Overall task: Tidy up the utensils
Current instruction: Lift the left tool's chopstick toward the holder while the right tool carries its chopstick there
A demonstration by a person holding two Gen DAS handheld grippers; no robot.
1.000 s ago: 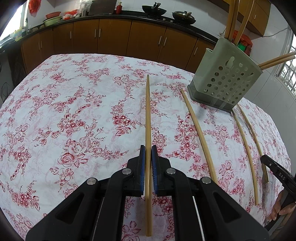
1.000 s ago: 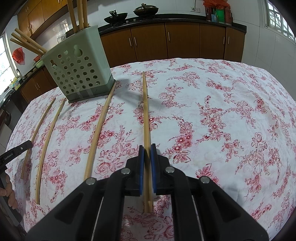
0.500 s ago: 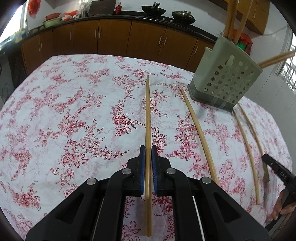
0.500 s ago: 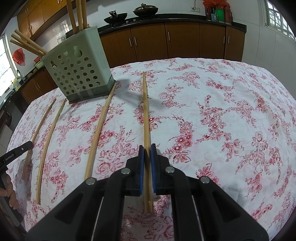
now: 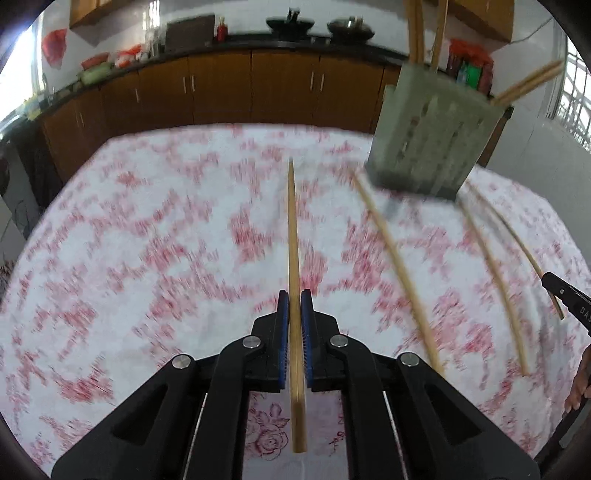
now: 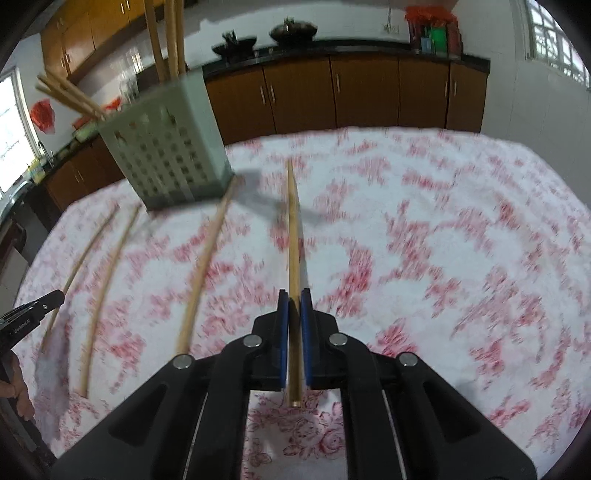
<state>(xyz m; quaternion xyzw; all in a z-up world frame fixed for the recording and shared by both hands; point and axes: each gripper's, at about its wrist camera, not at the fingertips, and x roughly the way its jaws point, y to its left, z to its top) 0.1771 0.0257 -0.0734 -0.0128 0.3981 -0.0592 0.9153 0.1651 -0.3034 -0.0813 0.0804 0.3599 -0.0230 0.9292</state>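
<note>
Left wrist view: chopstick in the left gripper (image 5: 294, 306) now lifted off the floral tablecloth (image 5: 147, 258), where a second ago lay flat on it; whole scene now streaked with motion blur, sharp before. Jaws closed tight, blue pads (image 5: 282, 332) pressing both sides of the left chopstick (image 5: 293, 240), held near its thick end, thin tip pointing toward the green perforated holder (image 5: 432, 144), short of it and to its left. Right wrist view: same change, right chopstick (image 6: 293, 240) raised clear of the cloth, casting a grey shadow (image 6: 266, 201) near the holder's base. Right gripper (image 6: 294, 306) likewise clamped shut on it, butt end poking out behind the pads. Both sticks plain pale wood, straight, tapered. Three loose chopsticks (image 6: 203, 266) lying on the cloth in front of the holder, between the two grippers, the nearest with its tip almost at the holder's base. More chopsticks standing and leaning inside the holder (image 6: 170, 37). Behind the holder, brown cabinets (image 6: 332, 96) under a dark counter with two woks (image 6: 291, 29).
</note>
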